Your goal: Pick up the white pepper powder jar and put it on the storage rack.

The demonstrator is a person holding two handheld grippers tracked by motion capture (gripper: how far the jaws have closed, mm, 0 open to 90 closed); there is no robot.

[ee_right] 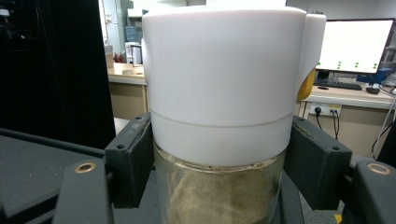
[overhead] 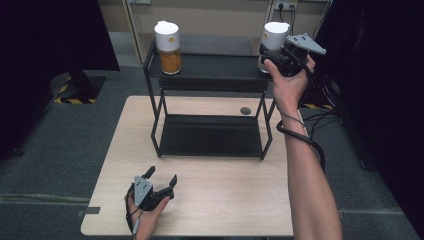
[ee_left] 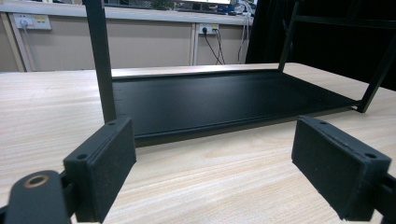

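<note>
I have the wooden bench [overhead: 210, 200] in front of me on grey floor, and on it stands the black two-level rack [overhead: 210, 135], the biggest thing on the bench. Its lower shelf [ee_left: 224, 98] lies bare just ahead of my left tool, and its top shelf [overhead: 215, 67] carries two jars at opposite ends.

My right arm [overhead: 310, 185] reaches up the right side of the bench to the far right corner of the top shelf. There my right tool [overhead: 270, 52] is clamped on the white-lidded jar [overhead: 274, 42]. In the right gripper view its two black pads press against the jar [ee_right: 219, 140] from either side, right where the white lid meets the clear glass, with pale brownish powder visible below the lid. The jar stands upright; I cannot tell whether its base rests on the shelf or is lifted off it.

The second jar [overhead: 168, 47], white-lidded with orange contents, stands upright at the left end of the top shelf, well apart from the first.

My left tool [overhead: 161, 181] rests low at the near left of the bench, jaws spread wide with nothing between them, pointing at the rack.
</note>
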